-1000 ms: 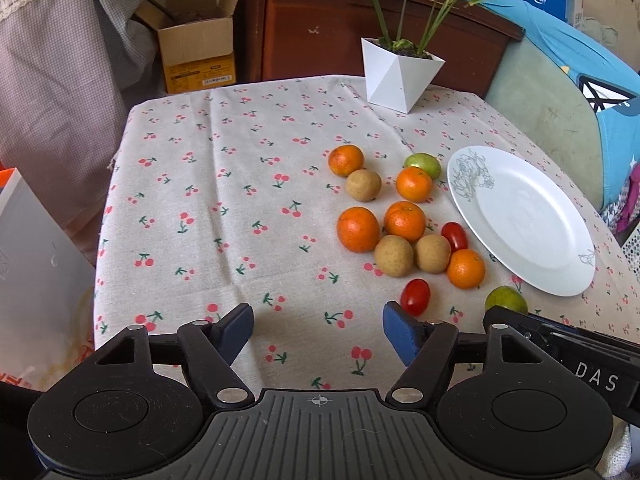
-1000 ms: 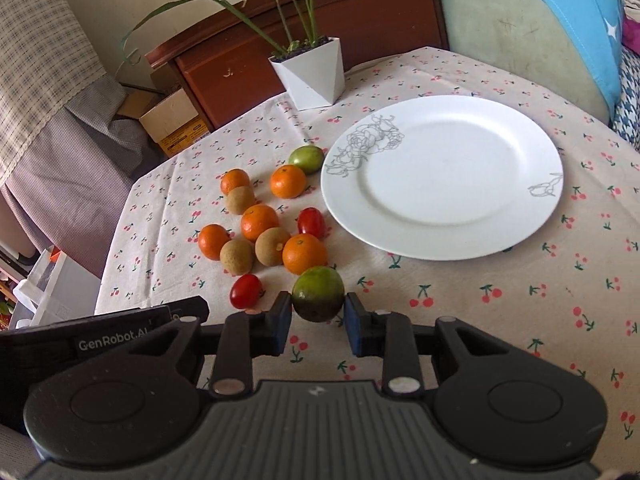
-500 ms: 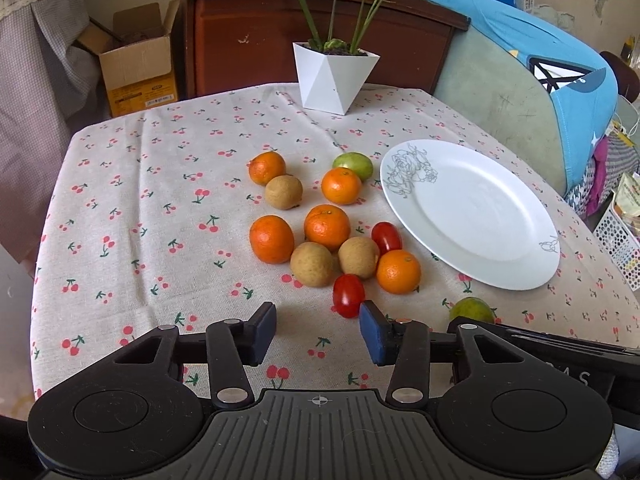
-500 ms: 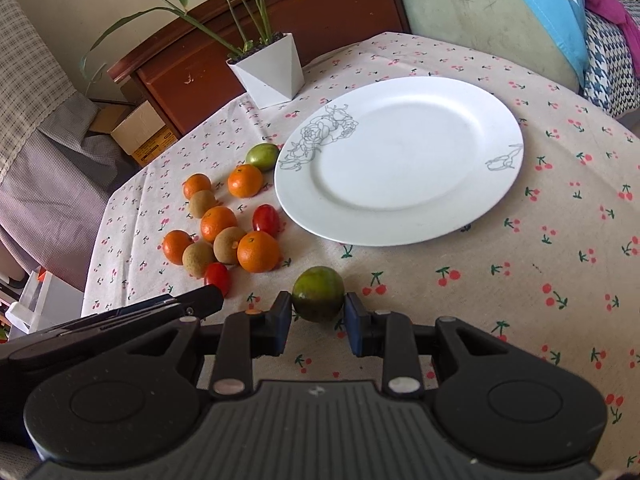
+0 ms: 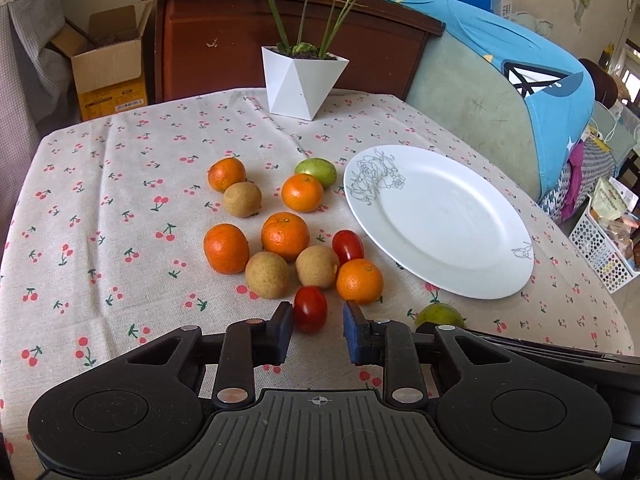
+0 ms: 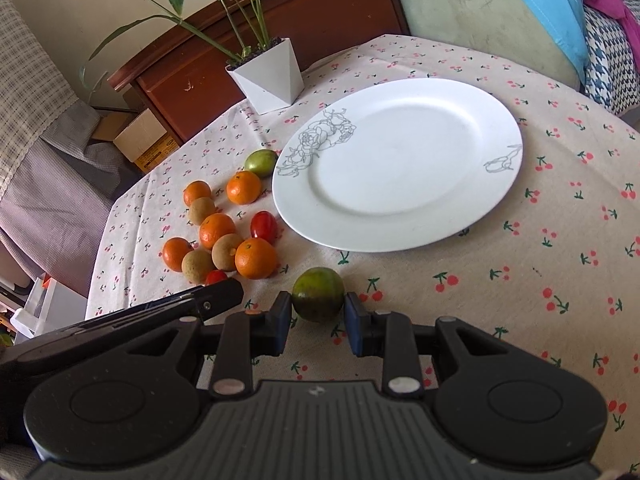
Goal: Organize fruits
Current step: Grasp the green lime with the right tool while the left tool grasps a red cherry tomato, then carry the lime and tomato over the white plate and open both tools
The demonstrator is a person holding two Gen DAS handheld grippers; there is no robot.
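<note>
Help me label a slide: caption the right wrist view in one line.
Right gripper shut on a green fruit near the empty white plate.

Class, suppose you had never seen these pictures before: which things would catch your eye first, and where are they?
The big white plate with nothing on it sits mid-table. Left of it lies a bright cluster of oranges, brown fruits and red tomatoes. Nearest us, the right tool is clamped on a green fruit, while the left tool has just been closing around a red tomato.

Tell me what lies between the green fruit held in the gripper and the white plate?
Nothing but bare cherry-print tablecloth lies between the gripped green fruit and the plate. The right wrist view shows this.
</note>
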